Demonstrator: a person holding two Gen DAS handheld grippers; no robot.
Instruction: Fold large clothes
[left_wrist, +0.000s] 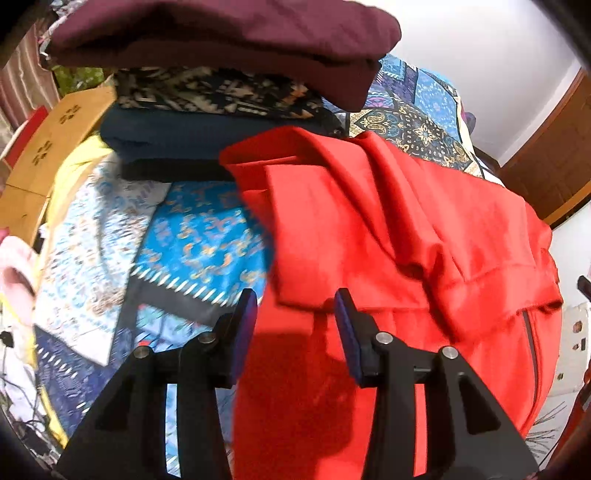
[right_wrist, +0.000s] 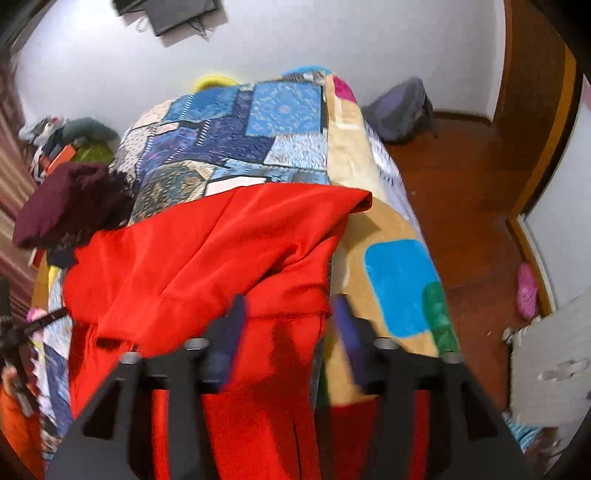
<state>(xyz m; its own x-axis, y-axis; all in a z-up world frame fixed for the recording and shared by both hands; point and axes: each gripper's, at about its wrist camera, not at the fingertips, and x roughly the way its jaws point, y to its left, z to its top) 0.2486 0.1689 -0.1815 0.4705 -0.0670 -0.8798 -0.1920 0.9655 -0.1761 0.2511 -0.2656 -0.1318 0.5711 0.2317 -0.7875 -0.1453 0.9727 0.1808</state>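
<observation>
A large red garment (left_wrist: 388, 240) lies rumpled and partly folded on a bed covered by a blue patchwork bedspread (left_wrist: 192, 236). It also shows in the right wrist view (right_wrist: 207, 258), with a folded edge toward the far side. My left gripper (left_wrist: 295, 306) is open and hovers just above the garment's near left part, nothing between its pads. My right gripper (right_wrist: 288, 314) is open and blurred over the garment's right edge, holding nothing.
A stack of folded clothes, topped by a maroon piece (left_wrist: 221, 33), sits on the bed beyond the garment; it also shows in the right wrist view (right_wrist: 70, 199). A cardboard box (left_wrist: 48, 147) stands at the left. Wooden floor (right_wrist: 469, 184), a grey bag (right_wrist: 399, 110) and a pink slipper (right_wrist: 526, 291) lie right of the bed.
</observation>
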